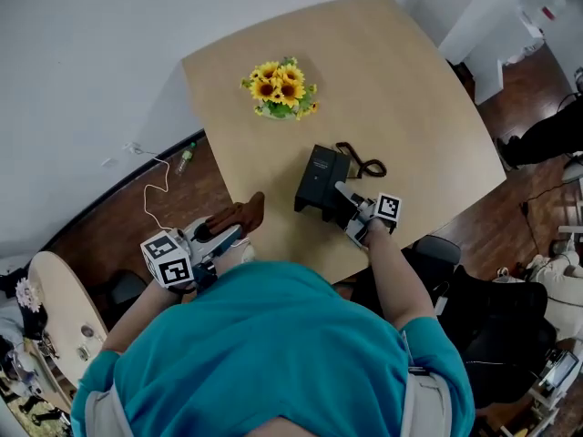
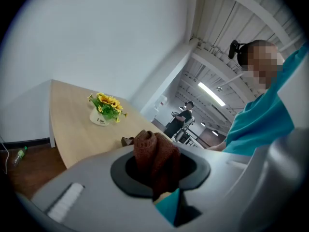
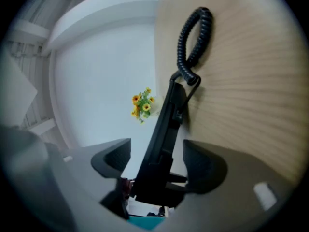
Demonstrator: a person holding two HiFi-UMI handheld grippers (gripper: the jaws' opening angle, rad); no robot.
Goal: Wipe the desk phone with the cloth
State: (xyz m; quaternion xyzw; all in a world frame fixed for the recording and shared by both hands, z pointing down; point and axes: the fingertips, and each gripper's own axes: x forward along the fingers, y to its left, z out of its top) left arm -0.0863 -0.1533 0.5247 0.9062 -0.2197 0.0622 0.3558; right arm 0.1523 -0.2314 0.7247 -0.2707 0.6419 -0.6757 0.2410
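Left tongs [image 1: 224, 233] clenched on the brown cloth [image 1: 240, 214], at the tabletop's [image 1: 410, 89] near-left edge, well apart from the desk phone [image 1: 319, 178]. Right tongs [image 1: 350, 202] released: pads straddle the phone's near end, not pressing on it. Phone sits close to the near tabletop edge, coiled cord [image 1: 363, 164] just beyond. Risk: wipe now and nothing braces it, so the phone likely slides, tips or drags the cord. Clamp it first

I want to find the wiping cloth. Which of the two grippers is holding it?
The left gripper: its jaws pinch the brown cloth. The right gripper has open jaws around the black desk phone.
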